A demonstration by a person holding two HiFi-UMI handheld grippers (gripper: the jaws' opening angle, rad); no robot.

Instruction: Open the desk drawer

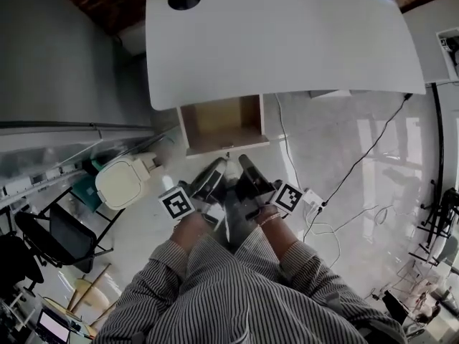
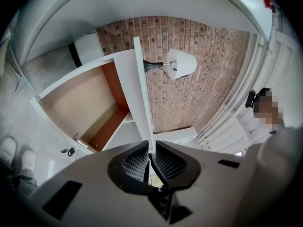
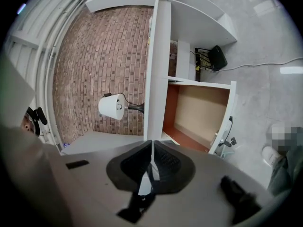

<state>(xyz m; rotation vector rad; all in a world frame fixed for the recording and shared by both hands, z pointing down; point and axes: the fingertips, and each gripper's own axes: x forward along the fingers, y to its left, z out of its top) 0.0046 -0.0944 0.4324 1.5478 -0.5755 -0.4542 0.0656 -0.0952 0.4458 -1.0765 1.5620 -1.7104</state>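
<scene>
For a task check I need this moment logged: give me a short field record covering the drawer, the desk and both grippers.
drawer: pulled out from under the desk, nothing visible inside
desk: white top, lamp standing on it
left gripper: narrow gap between the jaws, nothing in it, clear of the drawer
right gripper: jaws together, empty, clear of the drawer
task status: drawer already open
</scene>
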